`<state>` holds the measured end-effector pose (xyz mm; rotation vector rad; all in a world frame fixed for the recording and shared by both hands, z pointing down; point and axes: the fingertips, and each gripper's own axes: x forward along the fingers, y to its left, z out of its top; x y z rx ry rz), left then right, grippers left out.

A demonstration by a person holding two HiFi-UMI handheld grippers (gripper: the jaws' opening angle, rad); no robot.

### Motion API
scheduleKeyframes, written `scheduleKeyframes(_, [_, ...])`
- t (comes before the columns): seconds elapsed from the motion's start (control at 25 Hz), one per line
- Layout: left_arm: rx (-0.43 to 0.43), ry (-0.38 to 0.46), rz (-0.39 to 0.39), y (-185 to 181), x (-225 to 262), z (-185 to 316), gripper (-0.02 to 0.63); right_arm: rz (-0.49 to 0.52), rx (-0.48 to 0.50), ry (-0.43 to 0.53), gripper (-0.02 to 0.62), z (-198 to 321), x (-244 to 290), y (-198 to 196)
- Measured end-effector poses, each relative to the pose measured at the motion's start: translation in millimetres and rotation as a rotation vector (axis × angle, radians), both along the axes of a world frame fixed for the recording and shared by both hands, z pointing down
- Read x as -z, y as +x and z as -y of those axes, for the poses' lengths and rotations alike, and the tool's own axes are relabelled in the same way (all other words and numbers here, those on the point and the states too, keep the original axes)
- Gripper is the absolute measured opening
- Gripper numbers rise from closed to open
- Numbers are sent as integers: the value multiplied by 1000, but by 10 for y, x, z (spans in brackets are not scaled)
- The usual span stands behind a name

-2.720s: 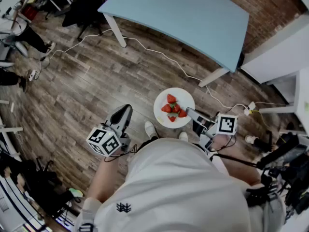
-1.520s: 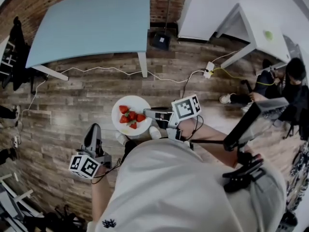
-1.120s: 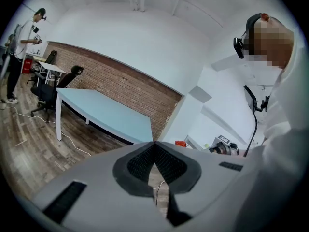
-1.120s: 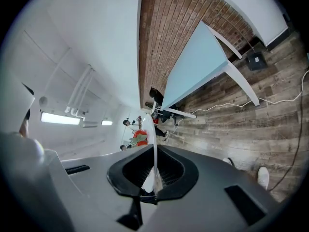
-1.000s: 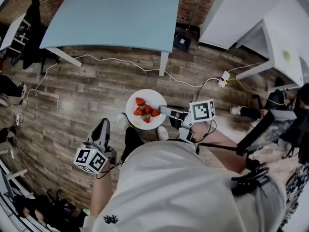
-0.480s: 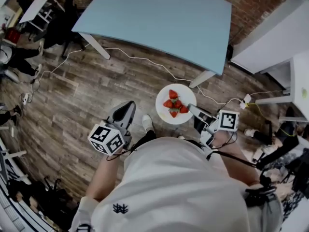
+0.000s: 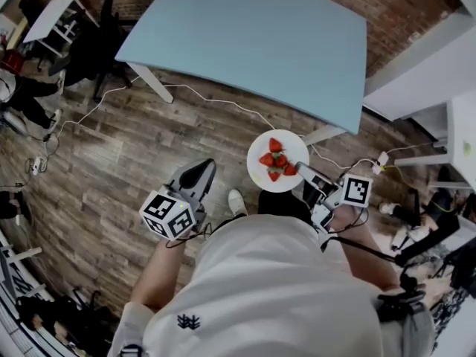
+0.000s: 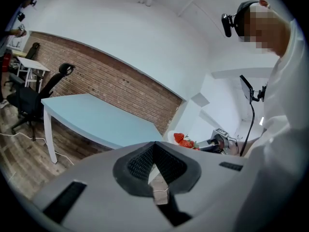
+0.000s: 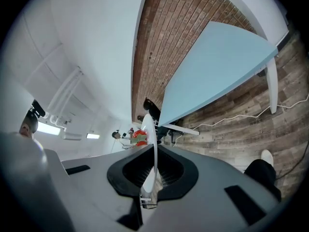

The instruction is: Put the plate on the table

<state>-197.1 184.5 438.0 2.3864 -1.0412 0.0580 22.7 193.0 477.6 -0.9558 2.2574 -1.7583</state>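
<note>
**Q:** where's the plate (image 7: 262,178) rn, on the table (image 7: 253,36)?

**A:** nope, it's in the air. In the head view it sits just right of centre, a bit below the table's near edge, w/ wood floor (image 7: 126,147) under it. Roughly level, and the strawberries (image 7: 274,161) are piled in the middle.

**Q:** which side's got it?

**A:** my right gripper (image 7: 297,172). Jaws are clamped on the plate's lower-right rim. In the right gripper view the plate runs edge-on straight up btwn them. That arm's bent at my side, forearm coming in from the lower right of the frame. The gripper points up and left, and its marker cube (image 7: 355,190) is nearest my body.

**Q:** and the left?

**A:** my left gripper (image 7: 201,171) has nothing in it, jaws closed tip to tip in its own view. It's low, left of centre in the head view and angled up-right over the floor. Well apart from the plate, not touching anything afaict.
</note>
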Motion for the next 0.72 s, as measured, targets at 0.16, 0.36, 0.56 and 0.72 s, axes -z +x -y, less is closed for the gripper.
scheduleKeyframes(0.16, [6,-13,-26,-29,-20,316,2,-3,2,-6,18,381,-34,-80])
scheduleKeyframes(0.36, [26,-17,6,116,-77,971,2,19,26,-14,18,1060,-142,63])
scheduleKeyframes(0.56, [52,6,34,201,107,1671,2,38,76,0,18,1808,-141,68])
scheduleKeyframes(0.72, [49,12,53,369,267,2243,2,41,95,13,18,2443,-79,134])
